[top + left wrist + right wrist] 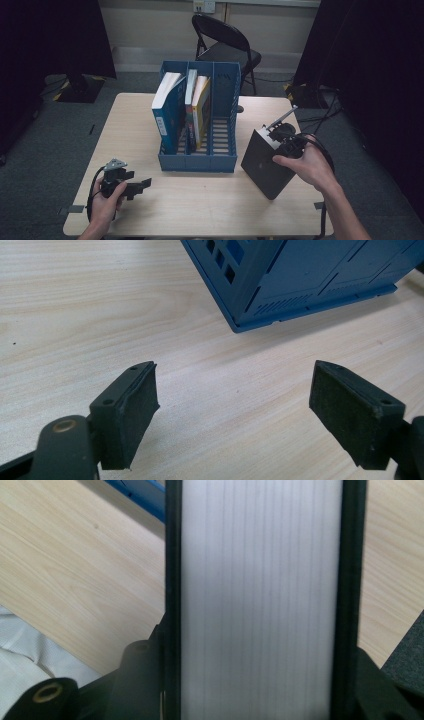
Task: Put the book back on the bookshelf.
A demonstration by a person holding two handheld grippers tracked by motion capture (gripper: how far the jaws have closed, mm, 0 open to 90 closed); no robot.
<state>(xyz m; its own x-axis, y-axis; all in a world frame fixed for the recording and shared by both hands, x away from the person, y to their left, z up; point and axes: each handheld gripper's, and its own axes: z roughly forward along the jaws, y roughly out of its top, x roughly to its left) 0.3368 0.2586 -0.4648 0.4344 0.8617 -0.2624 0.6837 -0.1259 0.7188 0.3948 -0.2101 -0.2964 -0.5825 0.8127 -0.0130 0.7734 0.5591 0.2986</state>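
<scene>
A thick black book (265, 165), stiff and probably heavy, is clamped across its covers by the right gripper (286, 145) near the table's (210, 200) right edge; the left gripper (232, 415) is held wide open, empty

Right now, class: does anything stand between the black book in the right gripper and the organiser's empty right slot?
Nothing visible. The black book stands right of the blue organiser; the right slot is empty, bare table between.

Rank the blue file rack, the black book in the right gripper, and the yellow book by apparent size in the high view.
1. Blue file rack, clearly largest.
2. Black book, held tilted by the right gripper; it sits nearer the camera, which may enlarge it.
3. Yellow book, smallest as seen, though the rack hides part of it.
</scene>
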